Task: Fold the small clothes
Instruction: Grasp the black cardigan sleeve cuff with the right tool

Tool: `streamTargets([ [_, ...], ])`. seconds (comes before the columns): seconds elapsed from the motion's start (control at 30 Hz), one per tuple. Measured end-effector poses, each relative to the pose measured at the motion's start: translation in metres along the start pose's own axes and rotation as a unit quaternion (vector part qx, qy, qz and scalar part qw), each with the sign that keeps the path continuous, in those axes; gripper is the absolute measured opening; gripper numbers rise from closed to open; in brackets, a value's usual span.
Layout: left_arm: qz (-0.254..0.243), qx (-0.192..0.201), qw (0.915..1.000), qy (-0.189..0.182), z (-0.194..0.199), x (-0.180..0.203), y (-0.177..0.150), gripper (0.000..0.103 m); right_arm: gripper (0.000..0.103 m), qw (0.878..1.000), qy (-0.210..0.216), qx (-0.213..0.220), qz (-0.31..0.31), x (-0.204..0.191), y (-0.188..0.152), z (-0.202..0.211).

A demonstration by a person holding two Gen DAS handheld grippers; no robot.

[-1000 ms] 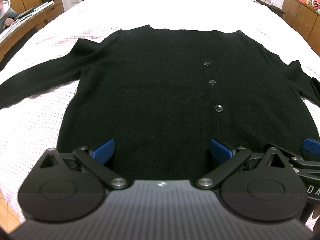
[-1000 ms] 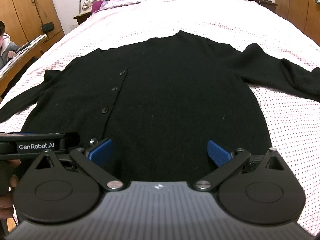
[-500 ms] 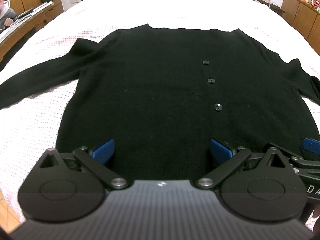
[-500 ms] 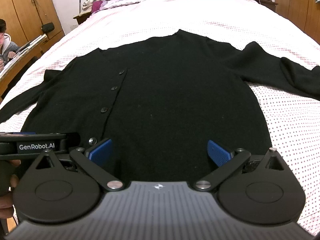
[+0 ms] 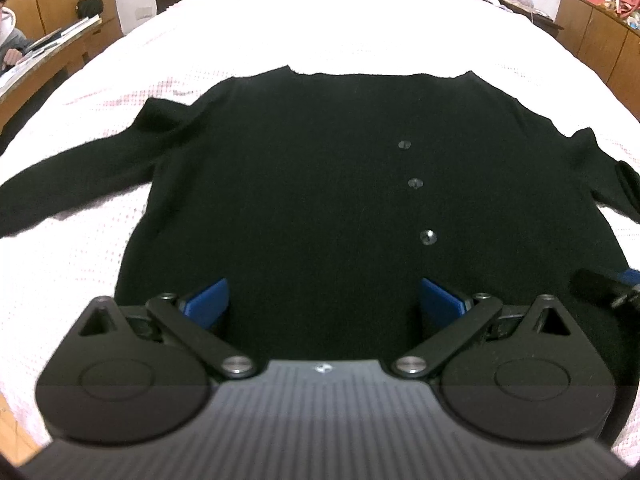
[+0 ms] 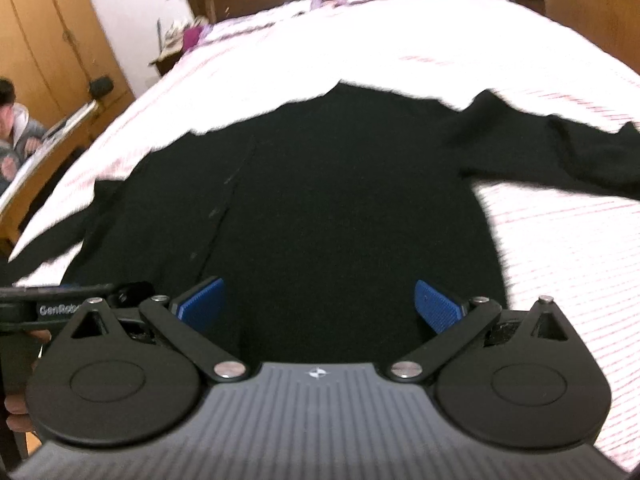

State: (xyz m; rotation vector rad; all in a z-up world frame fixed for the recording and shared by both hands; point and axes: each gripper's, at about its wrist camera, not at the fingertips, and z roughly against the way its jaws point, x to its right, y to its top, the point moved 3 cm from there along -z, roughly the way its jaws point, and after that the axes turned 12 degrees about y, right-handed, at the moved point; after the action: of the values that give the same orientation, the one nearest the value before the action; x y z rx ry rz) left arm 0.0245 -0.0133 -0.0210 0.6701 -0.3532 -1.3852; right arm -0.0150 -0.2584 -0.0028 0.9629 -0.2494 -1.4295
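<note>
2 grippers hover at the near hem of a black cardigan (image 5: pixel 304 184), spread flat on the bed (image 5: pixel 320 40), sleeves out. Left gripper (image 5: pixel 324 300) fingers released, holding nothing. Right gripper (image 6: pixel 318 300) likewise spread wide, empty. 3 buttons (image 5: pixel 415 183) visible; right view blurred.

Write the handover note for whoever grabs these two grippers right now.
Left gripper: open, empty, over the hem of the black knit button-front cardigan.
Right gripper: open, empty, over the same hem, further right; its view is motion-blurred.
Cardigan: spread flat, front up, on the white bedspread with small red dots, neckline away from you, both sleeves stretched out to the sides, three buttons visible.
Done: garment laid out.
Left: all folds. No sleeve or side is turned in yet; probably start with the sleeves.
</note>
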Motion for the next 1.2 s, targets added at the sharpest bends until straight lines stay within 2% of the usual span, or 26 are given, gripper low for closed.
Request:
streamTargets([
  [0.13, 0.000, 0.004, 1.0000, 0.000, -0.006, 0.006, 0.006, 0.103, 0.103, 0.999, -0.022, 0.034, -0.015, 0.035, 0.019, 0.018],
  [0.27, -0.006, 0.003, 1.0000, 0.001, -0.015, 0.013, 0.007, 0.103, 0.103, 0.995, -0.071, 0.067, -0.030, 0.082, 0.036, 0.034],
  [0.4, -0.012, -0.006, 0.9999, 0.006, -0.026, 0.019, 0.004, 0.103, 0.103, 0.990, -0.115, 0.074, -0.031, 0.128, 0.053, 0.037],
  [0.57, -0.022, 0.000, 0.9997, 0.014, -0.035, 0.024, -0.003, 0.103, 0.103, 0.987, -0.127, 0.082, -0.055, 0.178, 0.073, 0.030],
  [0.67, -0.030, 0.000, 0.9995, 0.014, -0.040, 0.026, -0.006, 0.103, 0.103, 0.985, -0.137, 0.085, -0.063, 0.196, 0.082, 0.020],
  [0.8, -0.025, -0.001, 0.9996, 0.014, -0.044, 0.027, -0.009, 0.103, 0.103, 0.985, -0.146, 0.066, -0.068, 0.220, 0.093, -0.007],
  [0.93, -0.024, 0.009, 0.9996, 0.015, -0.044, 0.028, -0.012, 0.103, 0.103, 0.982, -0.170, 0.044, -0.073, 0.243, 0.085, -0.030],
  [1.07, -0.023, 0.011, 0.9996, 0.008, -0.046, 0.027, -0.011, 0.103, 0.103, 0.981, -0.170, 0.072, -0.054, 0.248, 0.070, -0.036],
  [1.2, -0.029, 0.015, 0.9994, 0.004, -0.047, 0.027, -0.011, 0.103, 0.103, 0.982, -0.163, 0.076, -0.060, 0.250, 0.069, -0.034],
])
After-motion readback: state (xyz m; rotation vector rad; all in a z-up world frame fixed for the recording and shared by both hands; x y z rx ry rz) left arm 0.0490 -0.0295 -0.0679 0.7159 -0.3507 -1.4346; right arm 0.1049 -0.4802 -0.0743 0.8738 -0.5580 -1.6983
